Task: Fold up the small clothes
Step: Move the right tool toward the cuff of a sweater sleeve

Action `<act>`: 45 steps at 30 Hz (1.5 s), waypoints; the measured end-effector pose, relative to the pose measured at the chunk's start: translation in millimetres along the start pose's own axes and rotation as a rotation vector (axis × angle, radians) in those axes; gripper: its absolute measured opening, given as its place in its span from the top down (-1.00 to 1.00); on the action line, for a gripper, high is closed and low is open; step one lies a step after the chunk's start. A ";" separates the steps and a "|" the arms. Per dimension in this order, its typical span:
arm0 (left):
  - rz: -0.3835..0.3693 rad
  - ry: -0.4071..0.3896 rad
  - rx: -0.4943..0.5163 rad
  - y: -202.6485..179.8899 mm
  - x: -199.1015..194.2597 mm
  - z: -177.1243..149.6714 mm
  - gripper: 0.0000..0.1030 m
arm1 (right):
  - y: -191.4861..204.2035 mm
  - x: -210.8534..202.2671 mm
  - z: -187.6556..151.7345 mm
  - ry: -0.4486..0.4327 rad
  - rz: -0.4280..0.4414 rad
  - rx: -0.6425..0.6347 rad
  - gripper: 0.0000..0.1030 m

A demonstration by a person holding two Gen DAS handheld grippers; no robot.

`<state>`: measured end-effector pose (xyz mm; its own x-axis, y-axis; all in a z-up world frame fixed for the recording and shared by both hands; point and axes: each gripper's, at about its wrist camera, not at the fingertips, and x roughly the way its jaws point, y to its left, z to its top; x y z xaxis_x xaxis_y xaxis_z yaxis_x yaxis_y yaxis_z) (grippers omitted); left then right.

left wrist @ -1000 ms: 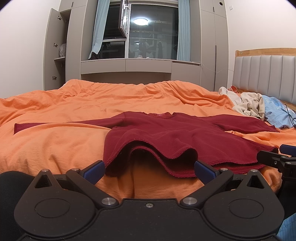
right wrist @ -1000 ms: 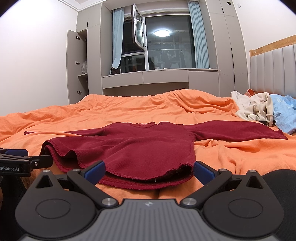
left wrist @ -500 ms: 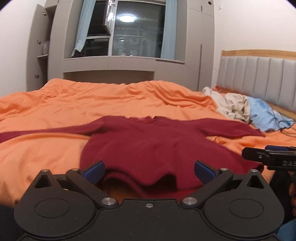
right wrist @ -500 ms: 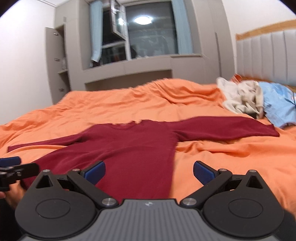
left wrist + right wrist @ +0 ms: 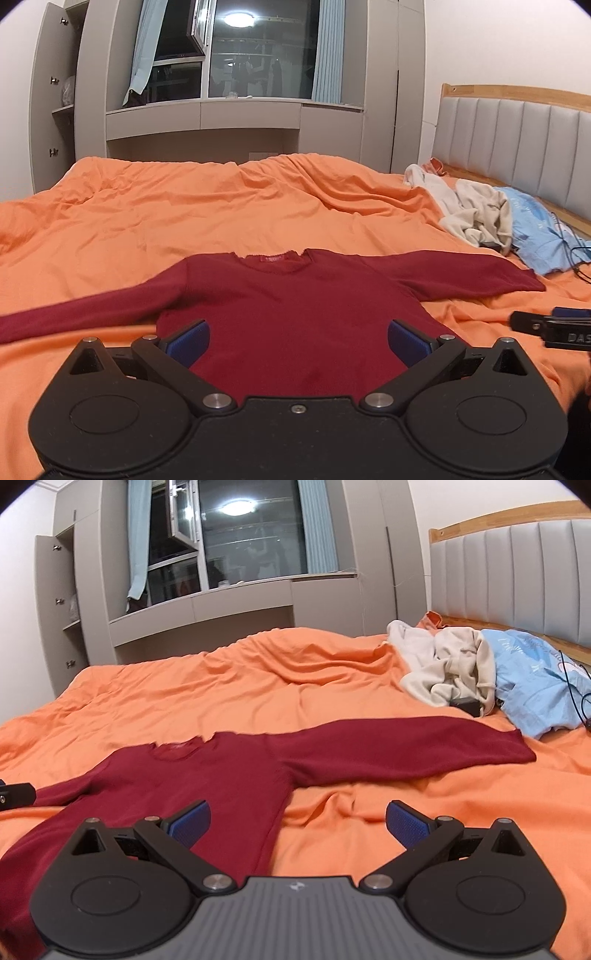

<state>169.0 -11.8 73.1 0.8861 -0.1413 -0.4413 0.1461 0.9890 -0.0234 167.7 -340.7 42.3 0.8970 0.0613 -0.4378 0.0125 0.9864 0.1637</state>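
A dark red long-sleeved sweater (image 5: 295, 314) lies flat on the orange duvet (image 5: 221, 206), neckline away from me, both sleeves spread sideways. My left gripper (image 5: 298, 341) is open and empty, above the sweater's body. My right gripper (image 5: 298, 821) is open and empty, above the sweater's right side edge; the sweater (image 5: 207, 775) and its right sleeve (image 5: 406, 746) show there. The right gripper's tip shows at the right edge of the left wrist view (image 5: 550, 326).
A pile of beige clothes (image 5: 472, 210) and a light blue garment (image 5: 543, 236) with a black cable lie by the grey padded headboard (image 5: 517, 147). Grey cabinets (image 5: 236, 114) and a window stand beyond the bed.
The sweater's hem was raised and rumpled one second ago; now it lies flat. Both grippers have risen and look down over it, open as before.
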 end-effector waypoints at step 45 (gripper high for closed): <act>0.112 0.303 -0.086 56.8 155.7 -13.1 -0.99 | -254.9 201.4 10.9 -0.167 -0.360 0.762 -0.81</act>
<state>309.5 22.9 -8.7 0.7214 -0.0251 -0.6921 0.0061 0.9995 -0.0299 350.1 -581.5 -78.0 0.8336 -0.3182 -0.4515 0.5491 0.5662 0.6147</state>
